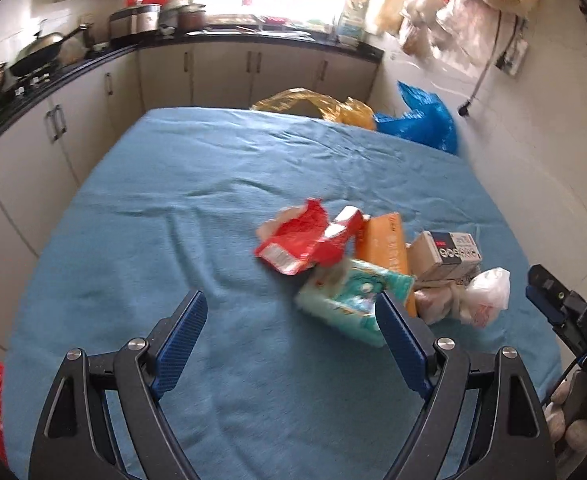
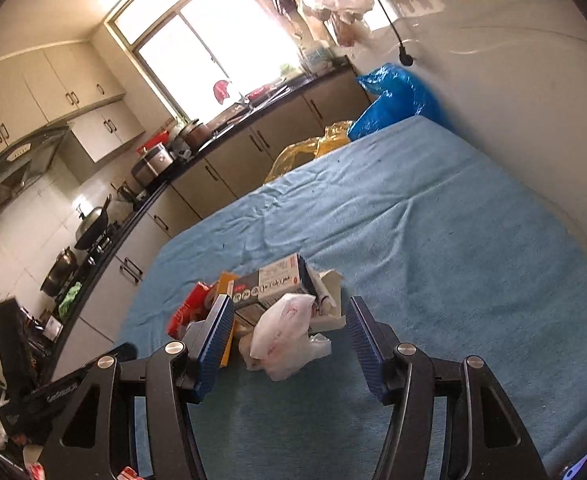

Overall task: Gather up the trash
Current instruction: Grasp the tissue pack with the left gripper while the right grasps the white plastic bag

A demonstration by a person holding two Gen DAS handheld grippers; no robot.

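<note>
Kitchen scene w/ table under a blue cloth [image 1: 173, 220]. Trash sits in one heap on the cloth, right of centre in the left wrist view: red wrapper [image 1: 293, 240], orange packet [image 1: 387, 248], mint-green pack [image 1: 353, 300], small grey box [image 1: 447, 250], white plastic bag [image 1: 485, 296]. Items touch or overlap; the wrapper lies partly over the orange packet.

Left gripper [image 1: 293, 328]: fingers spread wide, nothing between them; it hangs over bare cloth, w/ its right pad just in front of the mint-green pack.

Right gripper [image 2: 289, 328]: fingers also spread apart, holding nothing. The white plastic bag [image 2: 285, 328] shows betw. the two pads; contact w/ either pad cannot be told. Behind it the grey box [image 2: 273, 286], w/ the red wrapper [image 2: 189, 308] at left, partly hidden by the left pad.

Far edge of table: yellow bag [image 1: 305, 102] and blue bag [image 1: 421, 120], side by side. Counter w/ wok [image 1: 41, 52] along the left wall.
</note>
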